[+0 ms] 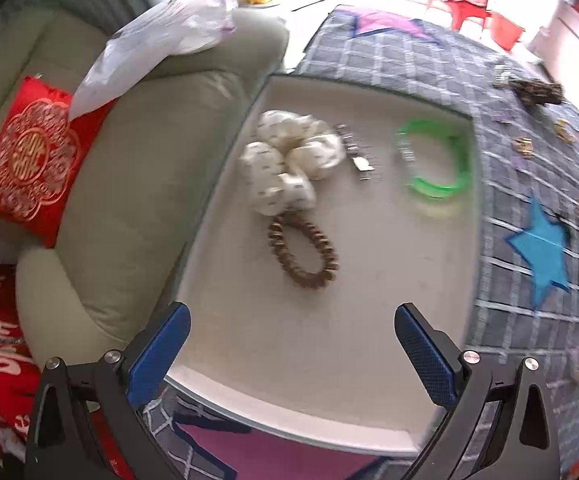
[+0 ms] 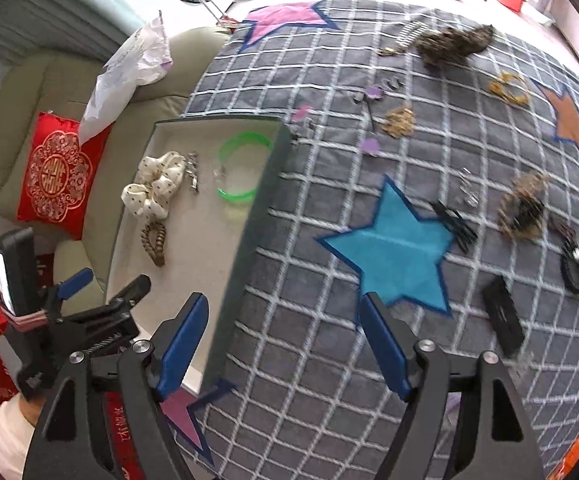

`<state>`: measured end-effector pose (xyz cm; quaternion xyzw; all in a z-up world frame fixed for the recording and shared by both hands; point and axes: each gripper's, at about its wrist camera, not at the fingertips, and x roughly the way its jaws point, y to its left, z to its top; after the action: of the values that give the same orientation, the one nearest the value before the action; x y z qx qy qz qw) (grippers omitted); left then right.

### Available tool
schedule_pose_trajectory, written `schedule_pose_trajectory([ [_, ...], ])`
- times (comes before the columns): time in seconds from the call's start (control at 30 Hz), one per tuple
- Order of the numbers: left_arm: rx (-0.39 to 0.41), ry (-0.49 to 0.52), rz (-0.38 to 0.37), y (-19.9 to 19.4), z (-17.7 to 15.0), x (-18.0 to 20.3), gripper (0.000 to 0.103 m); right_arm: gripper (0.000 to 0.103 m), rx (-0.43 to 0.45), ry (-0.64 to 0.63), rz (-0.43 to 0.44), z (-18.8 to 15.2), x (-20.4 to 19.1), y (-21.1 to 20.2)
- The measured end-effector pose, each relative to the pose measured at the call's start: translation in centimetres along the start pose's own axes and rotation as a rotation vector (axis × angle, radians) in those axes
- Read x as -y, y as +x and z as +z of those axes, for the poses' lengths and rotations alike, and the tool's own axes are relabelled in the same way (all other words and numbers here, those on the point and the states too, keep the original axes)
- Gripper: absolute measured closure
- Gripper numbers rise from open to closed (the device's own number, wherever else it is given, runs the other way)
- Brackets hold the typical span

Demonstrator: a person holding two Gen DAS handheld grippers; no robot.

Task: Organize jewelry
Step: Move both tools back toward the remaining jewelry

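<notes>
I am sorting jewelry and hair pieces off the checked blanket (image 2: 329, 216) into the shallow tray (image 1: 369, 432) that sits at its edge beside the sofa (image 1: 137, 184). My left fingers (image 1: 293, 344) are spread wide with nothing between them, hanging over the near end of the tray, so that hand is free. Inside the tray the pieces lie apart so each can be seen: the white dotted scrunchie (image 1: 285, 160) touches the brown coil hair tie (image 1: 303, 252) below it, a small metal clip (image 1: 355, 152) lies just beside the scrunchie, and the green bangle (image 1: 437, 160) sits toward the far corner with a small clear clip at its rim.

My right fingers (image 2: 285, 344) are also apart and empty, aimed down over the blanket near the blue star (image 2: 393, 256), where the unsorted pieces wait. Nearest are the black comb clip (image 2: 455, 224), the flat black clip (image 2: 503, 316) and the black hair tie (image 2: 573, 264); the gold and brown pieces lie farther up. I judge the job is well short of done, with one of those near black pieces the likely next pick.
</notes>
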<state>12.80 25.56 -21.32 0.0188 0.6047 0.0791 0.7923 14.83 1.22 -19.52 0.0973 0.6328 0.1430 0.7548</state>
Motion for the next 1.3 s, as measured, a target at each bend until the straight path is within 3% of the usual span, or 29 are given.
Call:
schedule_pose_trajectory([
  [0.27, 0.064, 0.124, -0.068, -4.0, -0.7, 5.5, 0.001, 0.014, 0.060, 0.130, -0.003, -3.2, 5.1, -3.5],
  [0.67, 0.050, 0.233, -0.150, -5.5, -0.3, 13.0, 0.000, 0.012, 0.156, 0.315, -0.020, -6.7, 13.0, -7.3],
  [0.97, 0.011, 0.306, -0.115, -4.5, -0.6, 17.5, 0.001, 0.012, 0.103, 0.396, -0.084, -8.2, 18.6, -8.3],
  [1.3, -0.052, 0.252, -0.119, -2.2, 0.1, 19.9, 0.001, 0.012, 0.066, 0.426, -0.156, -8.5, 23.6, -8.0],
])
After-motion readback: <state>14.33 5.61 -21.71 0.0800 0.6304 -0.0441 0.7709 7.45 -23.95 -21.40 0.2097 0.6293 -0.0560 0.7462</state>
